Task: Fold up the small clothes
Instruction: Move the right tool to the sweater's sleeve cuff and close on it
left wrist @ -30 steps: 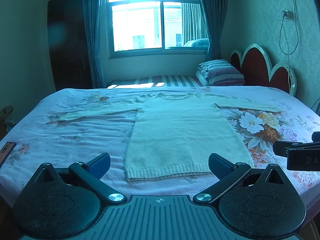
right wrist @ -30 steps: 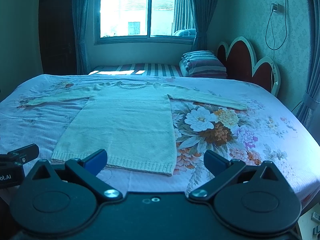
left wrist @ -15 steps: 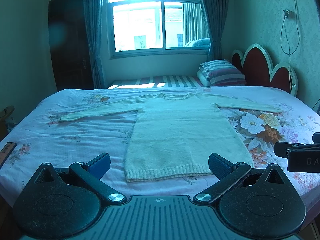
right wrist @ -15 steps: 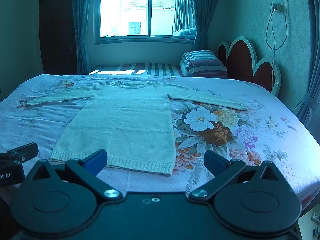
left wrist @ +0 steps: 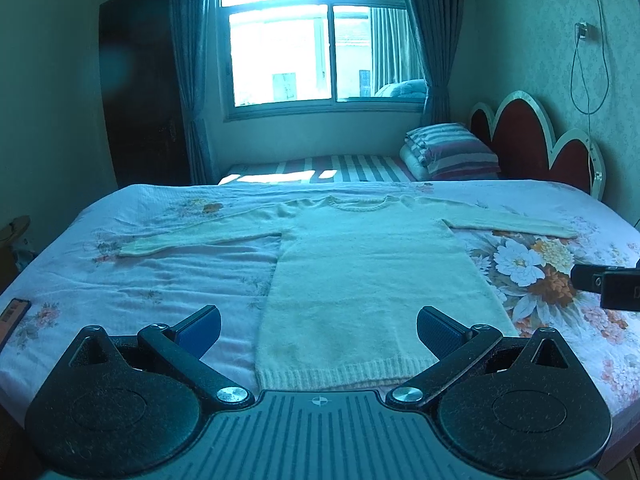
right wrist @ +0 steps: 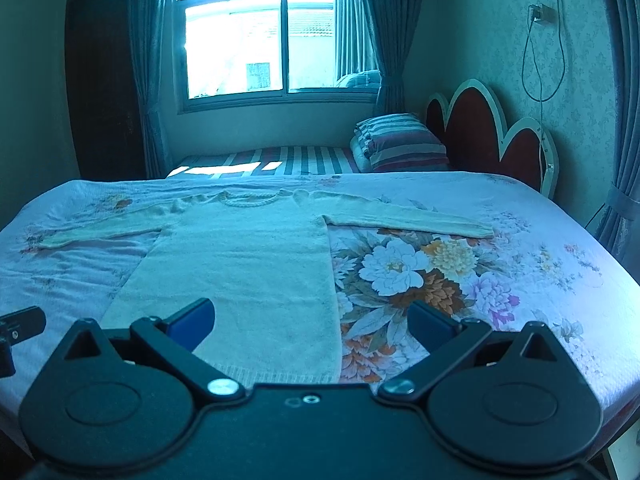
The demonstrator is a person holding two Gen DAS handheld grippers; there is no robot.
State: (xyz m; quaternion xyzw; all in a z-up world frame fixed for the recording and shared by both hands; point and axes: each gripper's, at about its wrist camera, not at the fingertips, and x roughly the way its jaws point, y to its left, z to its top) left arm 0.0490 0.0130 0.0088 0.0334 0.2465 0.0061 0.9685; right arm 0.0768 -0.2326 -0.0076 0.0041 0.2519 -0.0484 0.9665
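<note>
Left gripper (left wrist: 318, 332): I hold it with its jaws wide apart and nothing between them, low over the near edge of the bed (left wrist: 120, 280).
Right gripper (right wrist: 310, 326): I hold it the same way, jaws spread and empty, just to the right of the left one; each tool's tip shows at the edge of the other's view.
Sweater (left wrist: 372, 280): it lies flat on the bed straight ahead of both grippers, hem nearest me, neckline farthest.
Long axis: the body runs directly away from me, from hem to collar; the two sleeves stretch out sideways across that line, near the far end.
Hem (left wrist: 344, 376): it sits just beyond the left gripper's fingers and spans the gap between them.
Hem's right corner (right wrist: 332, 372): it falls between the right gripper's fingers, so the right tool sits towards the sweater's right side.
Nearer tool: I judge each nearer its own side, left for the left sleeve (left wrist: 200, 238), right for the right sleeve (right wrist: 408, 220).
Reach: both sleeves are well apart from the grippers; the hem is near.
</note>
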